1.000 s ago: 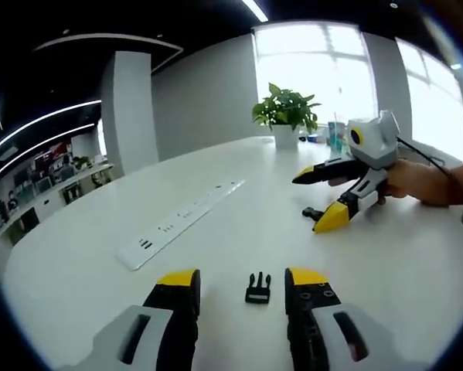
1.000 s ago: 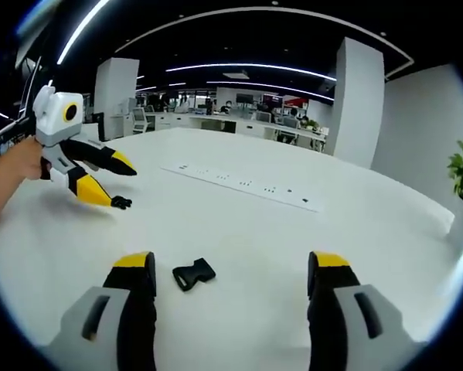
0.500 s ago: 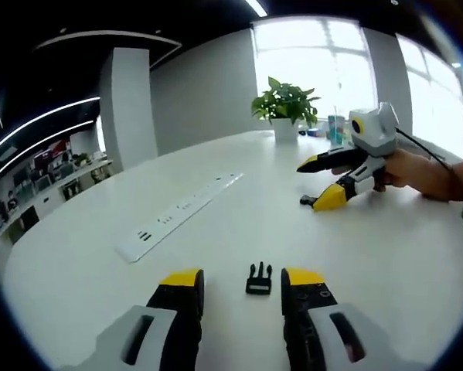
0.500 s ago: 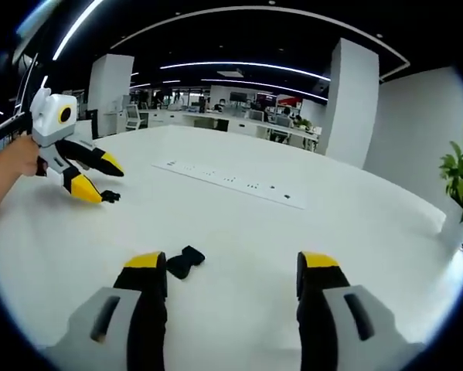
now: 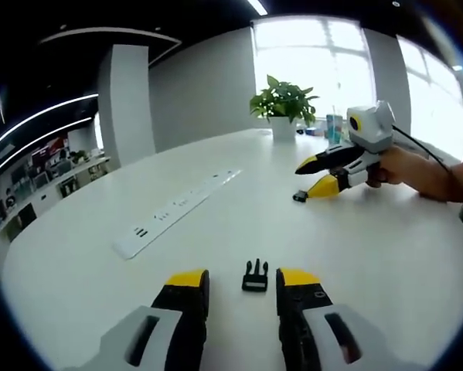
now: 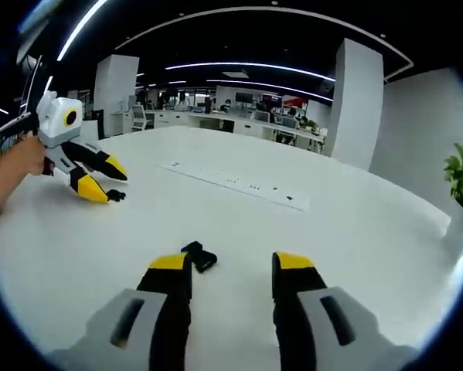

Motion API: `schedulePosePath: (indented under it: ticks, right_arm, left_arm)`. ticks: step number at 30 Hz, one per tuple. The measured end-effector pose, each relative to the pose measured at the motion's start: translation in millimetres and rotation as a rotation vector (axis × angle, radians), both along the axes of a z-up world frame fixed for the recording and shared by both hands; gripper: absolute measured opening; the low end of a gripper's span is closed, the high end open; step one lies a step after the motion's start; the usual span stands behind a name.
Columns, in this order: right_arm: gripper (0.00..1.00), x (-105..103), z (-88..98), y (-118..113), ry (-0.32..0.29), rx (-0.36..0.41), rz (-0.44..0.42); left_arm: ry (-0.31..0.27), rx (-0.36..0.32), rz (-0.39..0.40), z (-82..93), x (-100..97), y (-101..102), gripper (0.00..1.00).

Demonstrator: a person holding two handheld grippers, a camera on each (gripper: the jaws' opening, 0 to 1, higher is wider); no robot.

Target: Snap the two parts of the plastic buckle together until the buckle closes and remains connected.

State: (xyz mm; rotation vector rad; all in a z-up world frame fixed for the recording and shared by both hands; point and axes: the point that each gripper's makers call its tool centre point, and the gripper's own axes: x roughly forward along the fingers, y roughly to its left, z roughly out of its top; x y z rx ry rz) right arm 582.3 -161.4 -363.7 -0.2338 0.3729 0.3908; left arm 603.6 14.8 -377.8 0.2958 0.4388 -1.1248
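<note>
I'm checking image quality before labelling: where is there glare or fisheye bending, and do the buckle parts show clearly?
Left gripper view: the window is blown out white; the pronged buckle part is small but sharp against the table. Right gripper view: ceiling light strips curve with the fisheye; the other buckle part is dark, partly behind a finger.

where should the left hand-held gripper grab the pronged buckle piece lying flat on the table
Probably across the solid base of the black pronged plastic buckle piece, coming from the near side, where the left hand-held gripper already is. Its prongs point away, so gripping the base leaves them free for mating.
</note>
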Motion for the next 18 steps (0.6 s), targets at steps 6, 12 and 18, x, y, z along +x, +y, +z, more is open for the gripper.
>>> schedulePosePath:
  ticks: [6, 12, 18]
  right_arm:
    - [0.27, 2, 7.3, 16, -0.026, 0.020, 0.162]
    - [0.25, 4, 4.2, 12, -0.010, -0.003, 0.206]
    - [0.34, -1, 1.1, 22, -0.012, -0.041, 0.320]
  left_arm:
    - [0.009, -0.003, -0.002, 0.0, 0.7, 1, 0.30]
    - [0.016, 0.009, -0.027, -2.3, -3.2, 0, 0.28]
    - [0.016, 0.006, -0.040, -3.0, -5.5, -1, 0.27]
